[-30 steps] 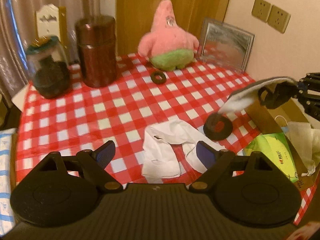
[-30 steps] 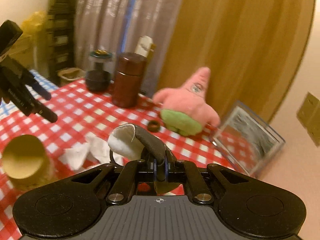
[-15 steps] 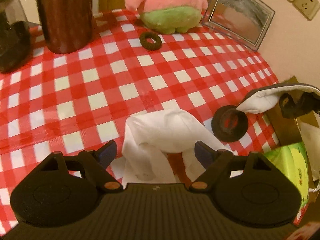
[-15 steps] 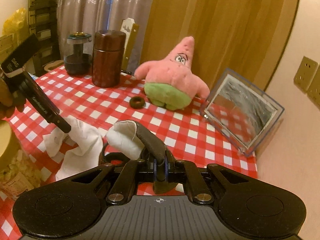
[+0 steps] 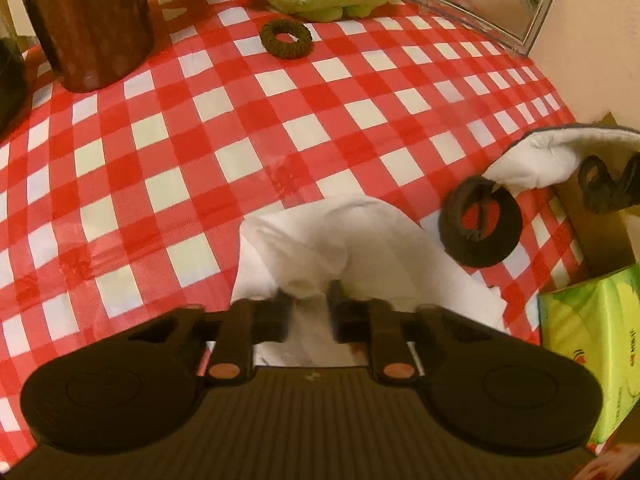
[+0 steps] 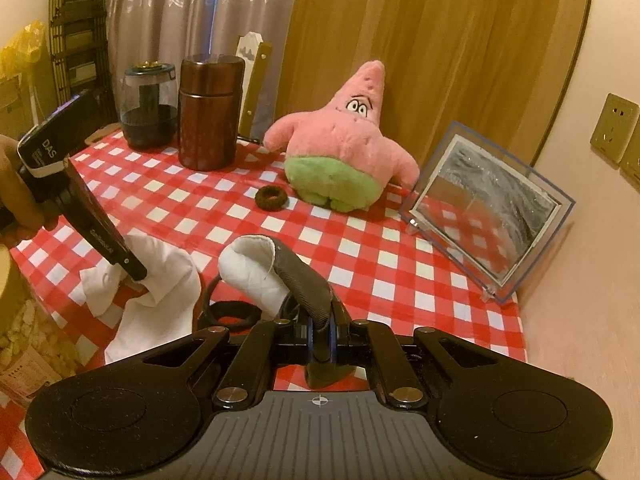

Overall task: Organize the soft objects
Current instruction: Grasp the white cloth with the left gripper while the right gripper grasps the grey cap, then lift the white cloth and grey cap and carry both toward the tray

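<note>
I'm pinching the white cloth with my left gripper, jaws nearly closed on one small fold right at the tips, so only a thin bite may slip as I lift, or drag the black hair tie just to its right; my right gripper is clamped on the grey eye mask, which droops ahead; beyond it, the cardboard box holds a green tissue pack
</note>
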